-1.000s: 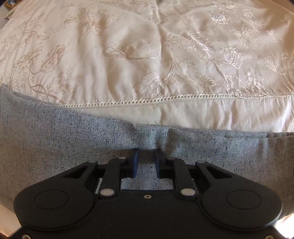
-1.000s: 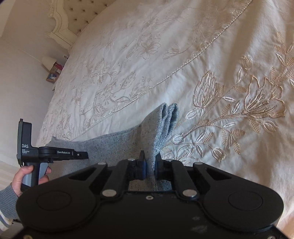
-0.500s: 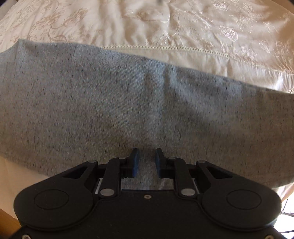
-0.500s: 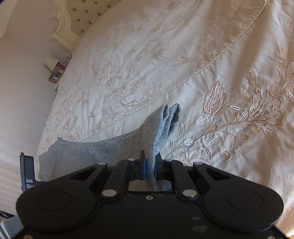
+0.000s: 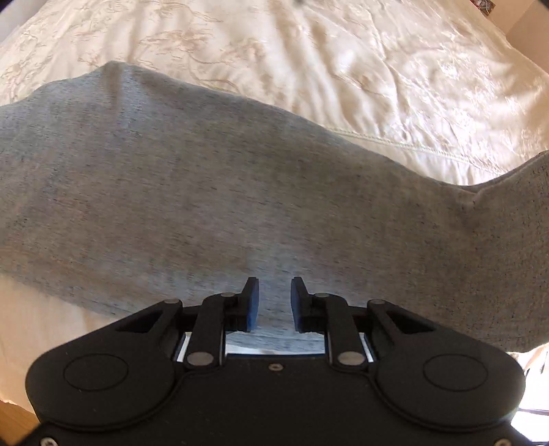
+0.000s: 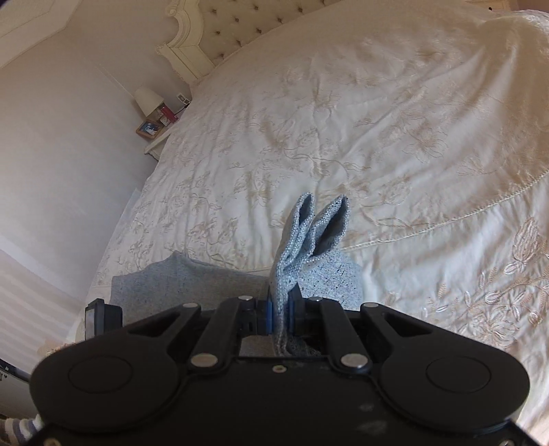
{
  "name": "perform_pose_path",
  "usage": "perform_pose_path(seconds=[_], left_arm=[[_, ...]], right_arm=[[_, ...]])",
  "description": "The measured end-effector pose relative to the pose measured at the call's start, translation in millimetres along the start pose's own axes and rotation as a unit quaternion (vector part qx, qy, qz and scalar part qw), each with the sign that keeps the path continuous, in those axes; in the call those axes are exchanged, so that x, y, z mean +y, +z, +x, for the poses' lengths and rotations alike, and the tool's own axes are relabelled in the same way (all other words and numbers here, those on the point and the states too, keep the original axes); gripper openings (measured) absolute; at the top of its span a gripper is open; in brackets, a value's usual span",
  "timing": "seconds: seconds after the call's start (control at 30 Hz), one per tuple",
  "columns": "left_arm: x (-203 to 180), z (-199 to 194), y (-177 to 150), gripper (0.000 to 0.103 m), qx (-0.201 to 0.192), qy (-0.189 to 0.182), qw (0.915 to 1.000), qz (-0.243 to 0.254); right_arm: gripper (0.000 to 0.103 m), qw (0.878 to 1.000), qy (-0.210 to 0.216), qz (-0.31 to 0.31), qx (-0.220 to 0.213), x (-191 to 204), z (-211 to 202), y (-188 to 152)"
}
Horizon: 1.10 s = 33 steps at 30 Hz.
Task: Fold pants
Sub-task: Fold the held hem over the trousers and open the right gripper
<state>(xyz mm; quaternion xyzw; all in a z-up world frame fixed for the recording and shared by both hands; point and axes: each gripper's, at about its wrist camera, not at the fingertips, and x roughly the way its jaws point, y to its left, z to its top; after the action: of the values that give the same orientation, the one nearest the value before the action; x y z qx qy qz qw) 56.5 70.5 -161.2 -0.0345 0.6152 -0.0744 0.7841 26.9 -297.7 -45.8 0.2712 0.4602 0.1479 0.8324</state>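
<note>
The right gripper (image 6: 278, 310) pinches the bunched leg ends of the grey pants (image 5: 219, 192) on the bedspread (image 6: 377, 144) – thin bite, so they could slip (left gripper (image 5: 273, 302) gapes, empty).

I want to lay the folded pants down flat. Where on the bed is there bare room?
Bare bedspread stretches between the pants and the headboard, and rightward past the corded seam. It is crowded nearest: the pants cover the near edge, their end pinched in the right tool, with the left tool open over them.
</note>
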Motion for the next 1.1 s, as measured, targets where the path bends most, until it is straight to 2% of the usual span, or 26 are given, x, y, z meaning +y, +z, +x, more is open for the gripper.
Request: perform_pose_path(seconds=[0.13, 0.27, 0.43, 0.5, 0.57, 0.63, 0.77, 0.83, 0.93, 1.0, 1.1], left_arm=[[59, -14, 12, 0.027, -0.006, 0.009, 0.9999, 0.005], [120, -22, 20, 0.027, -0.008, 0.029, 0.9995, 0.011], [180, -26, 33, 0.027, -0.002, 0.041, 0.9991, 0.007], [193, -24, 38, 0.027, -0.004, 0.041, 0.9991, 0.011], [199, -23, 43, 0.027, -0.006, 0.038, 0.9992, 0.014], [202, -22, 47, 0.027, -0.006, 0.03, 0.9994, 0.016], [193, -22, 54, 0.027, -0.007, 0.008, 0.9995, 0.031], [182, -23, 58, 0.027, -0.008, -0.009, 0.9992, 0.039], [159, -21, 63, 0.027, -0.01, -0.032, 0.9978, 0.058], [139, -18, 66, 0.027, -0.009, -0.043, 0.9964, 0.072], [110, -8, 66, 0.027, -0.003, -0.05, 0.9946, 0.091]], right_arm=[[0.01, 1.0, 0.023, 0.002, 0.001, 72, 46, -12], [0.01, 1.0, 0.019, -0.004, 0.024, 139, 124, -40], [0.01, 0.998, -0.035, -0.01, 0.061, 183, 220, -83], [0.016, 0.995, -0.07, -0.019, 0.073, 194, 249, -98], [0.029, 0.994, -0.085, -0.011, 0.075, 201, 262, -106], [0.031, 0.995, -0.073, -0.012, 0.073, 211, 270, -108], [0.032, 0.998, -0.009, -0.026, 0.061, 226, 261, -102], [0.032, 0.998, -0.012, -0.03, 0.049, 226, 246, -97], [0.032, 0.998, -0.045, -0.032, 0.019, 208, 215, -88], [0.032, 0.995, -0.087, -0.048, 0.007, 188, 196, -83], [0.028, 0.987, -0.152, -0.052, 0.014, 150, 185, -71]])
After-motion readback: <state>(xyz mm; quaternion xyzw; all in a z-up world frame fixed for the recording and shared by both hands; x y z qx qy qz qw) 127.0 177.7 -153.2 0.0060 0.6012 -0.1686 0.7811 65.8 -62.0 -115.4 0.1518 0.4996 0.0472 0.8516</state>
